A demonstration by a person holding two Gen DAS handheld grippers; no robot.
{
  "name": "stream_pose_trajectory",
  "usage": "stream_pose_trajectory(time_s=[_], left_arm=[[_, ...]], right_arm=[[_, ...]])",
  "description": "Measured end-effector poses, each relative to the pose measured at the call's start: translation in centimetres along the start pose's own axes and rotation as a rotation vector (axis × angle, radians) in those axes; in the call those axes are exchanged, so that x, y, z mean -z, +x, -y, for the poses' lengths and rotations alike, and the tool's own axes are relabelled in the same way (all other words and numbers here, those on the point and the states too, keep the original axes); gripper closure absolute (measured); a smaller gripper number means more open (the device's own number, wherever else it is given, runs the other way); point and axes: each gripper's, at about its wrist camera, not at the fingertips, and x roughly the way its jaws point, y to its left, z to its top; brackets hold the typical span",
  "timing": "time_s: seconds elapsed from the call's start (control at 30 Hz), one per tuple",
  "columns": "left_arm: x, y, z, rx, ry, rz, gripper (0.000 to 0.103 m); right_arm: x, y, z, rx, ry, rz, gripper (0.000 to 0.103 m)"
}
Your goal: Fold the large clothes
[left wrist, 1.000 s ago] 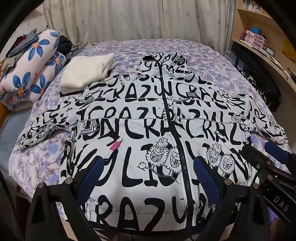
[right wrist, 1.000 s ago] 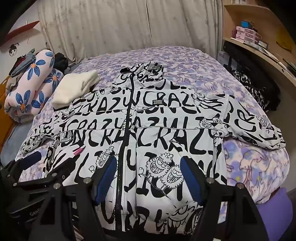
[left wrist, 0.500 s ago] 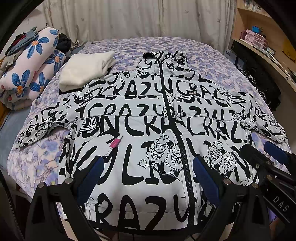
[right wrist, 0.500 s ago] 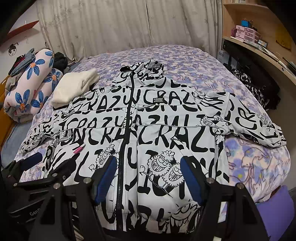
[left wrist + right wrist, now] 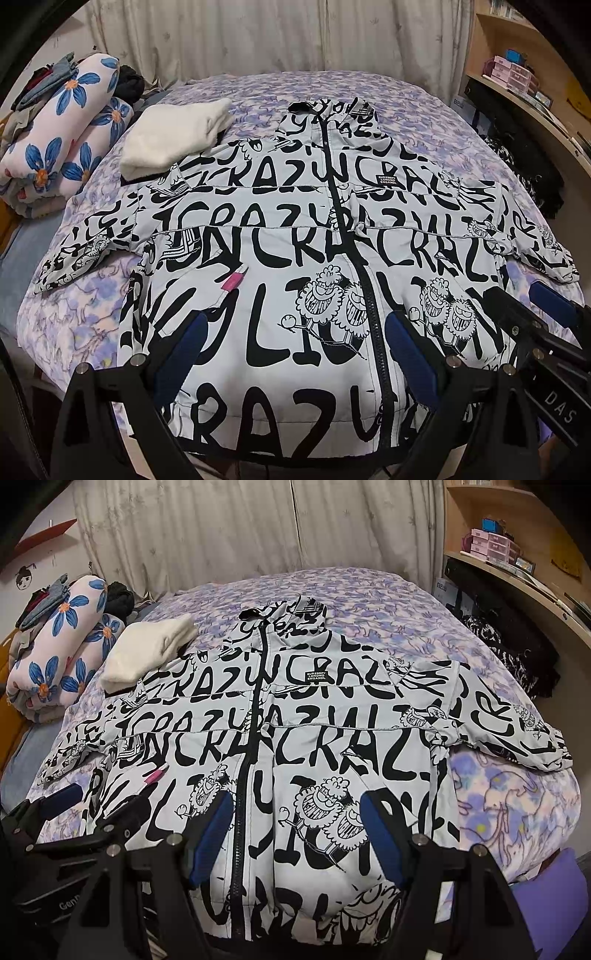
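Both my tongs, left (image 5: 293,347) and right (image 5: 297,832), hang wide open and empty above the hem of the white zip-up jacket with black lettering (image 5: 295,236), spread flat on the purple floral bed (image 5: 424,110), beside a folded cream towel (image 5: 177,140).

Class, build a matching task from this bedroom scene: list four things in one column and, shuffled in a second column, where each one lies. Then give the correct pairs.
Things
1. printed jacket
2. white folded garment
3. floral rolled bedding
4. pink boxes

Places
A. on the wooden shelf at the right
B. spread flat, zipped, across the middle of the bed
C. at the left edge of the bed, stacked
D. on the bed, overlapping the jacket's shoulder on the left of the view

Pairs: 1-B, 2-D, 3-C, 4-A
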Motion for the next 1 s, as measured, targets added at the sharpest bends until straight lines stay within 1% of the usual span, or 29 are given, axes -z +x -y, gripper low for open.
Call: stream_pose_trajectory(time_s=[0.33, 0.47, 1.0], left_arm=[[0.07, 0.01, -0.21, 0.003, -0.003, -0.005, 0.008], [0.08, 0.04, -0.31, 0.004, -0.005, -0.008, 0.008], [0.08, 0.0, -0.37, 0.004, -0.002, -0.007, 0.008]], right_arm=[[-0.17, 0.03, -0.09, 0.0, 0.0, -0.003, 0.032], [0.32, 0.3, -0.03, -0.001, -0.001, -0.002, 0.032], [-0.15, 0.28, -0.31, 0.003, -0.002, -0.004, 0.032]])
